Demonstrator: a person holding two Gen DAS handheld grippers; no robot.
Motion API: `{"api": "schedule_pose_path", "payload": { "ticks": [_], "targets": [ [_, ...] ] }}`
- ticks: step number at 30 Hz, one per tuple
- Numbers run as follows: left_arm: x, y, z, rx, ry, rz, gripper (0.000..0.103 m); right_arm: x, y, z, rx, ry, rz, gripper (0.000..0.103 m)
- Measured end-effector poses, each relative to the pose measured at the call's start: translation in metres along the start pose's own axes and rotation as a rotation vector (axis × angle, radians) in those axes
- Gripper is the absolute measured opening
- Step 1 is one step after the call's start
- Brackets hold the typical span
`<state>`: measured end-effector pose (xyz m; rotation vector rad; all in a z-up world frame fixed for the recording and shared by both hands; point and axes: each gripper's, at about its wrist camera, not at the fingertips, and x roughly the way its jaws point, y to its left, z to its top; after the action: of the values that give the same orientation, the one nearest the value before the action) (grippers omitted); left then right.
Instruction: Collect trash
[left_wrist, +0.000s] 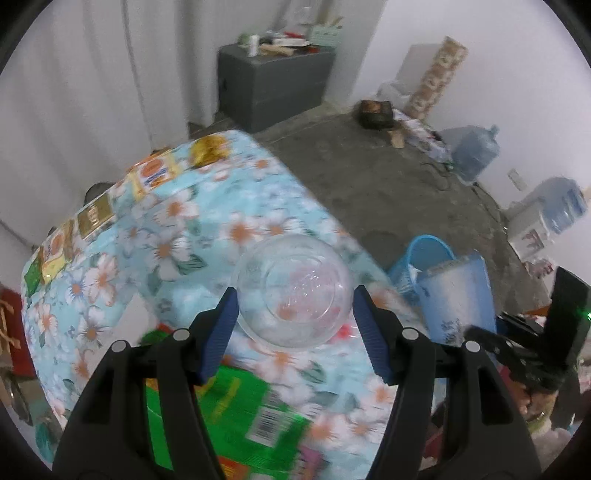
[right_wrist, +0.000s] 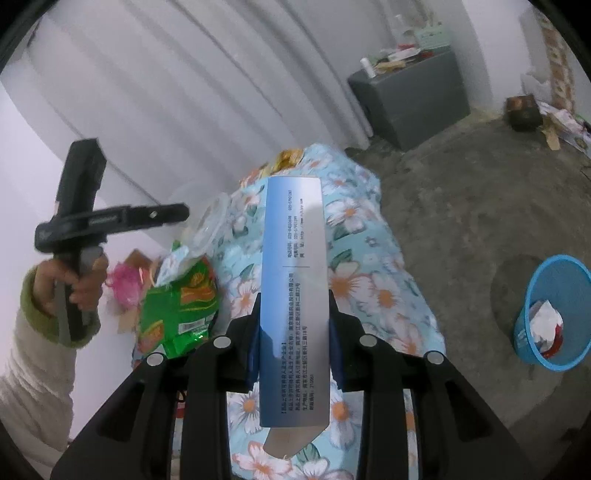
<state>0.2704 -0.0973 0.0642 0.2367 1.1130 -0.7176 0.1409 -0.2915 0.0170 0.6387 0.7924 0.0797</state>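
The right hand-held gripper (right_wrist: 294, 334) sits closest to its lens, its blue pads pinching a long blue-and-silver carton (right_wrist: 293, 295) that runs straight ahead from between the fingers over the flowered table (right_wrist: 369, 266). Ahead and to its right, down on the floor, stands the blue bin (right_wrist: 554, 317) with crumpled paper already inside. To its left lies a green snack bag (right_wrist: 181, 306), and past that the person's left hand (right_wrist: 74, 284) grips the other tool.

In the left wrist view, the left hand-held gripper (left_wrist: 293, 314) has a clear plastic cup (left_wrist: 291, 291) between its blue pads, seen mouth-on. The pads lie right against the cup's sides, though whether they squeeze it or merely flank it cannot be told. A green wrapper (left_wrist: 236, 410) lies beneath it on the table, and a row of small sachets (left_wrist: 92, 214) runs along the edge ahead to the left.

Both tools seem loaded, so the step in hand looks like the carry to the bin. The next move calls for swinging the carton rightward and downward until it stands over the bin's mouth, then spreading the fingers; the cup can follow. The long carton may catch the rim if it comes in flat.
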Motion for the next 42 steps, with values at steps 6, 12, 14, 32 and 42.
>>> {"api": "schedule_pose_path", "payload": {
  "ticks": [6,12,14,32,42],
  "targets": [
    [0.003,-0.074,0.003,0.063,-0.004,-0.109,0.060,-0.055,-0.037,-0.016,0.068,-0.086,-0.058,0.029],
    [0.052,-0.169,0.013,0.118,0.069,-0.212,0.060,-0.103,-0.105,-0.037,0.192,-0.156,-0.201,0.029],
    [0.075,-0.204,0.018,0.141,0.096,-0.231,0.060,-0.112,-0.138,-0.045,0.270,-0.168,-0.240,0.029],
    [0.287,-0.368,0.038,0.005,0.167,-0.299,0.090,-0.067,-0.412,-0.093,0.893,-0.205,-0.521,0.061],
    [0.253,-0.332,0.007,0.004,0.162,-0.391,0.090,-0.076,-0.381,-0.134,0.787,-0.213,-0.470,0.061]
  ]
}}
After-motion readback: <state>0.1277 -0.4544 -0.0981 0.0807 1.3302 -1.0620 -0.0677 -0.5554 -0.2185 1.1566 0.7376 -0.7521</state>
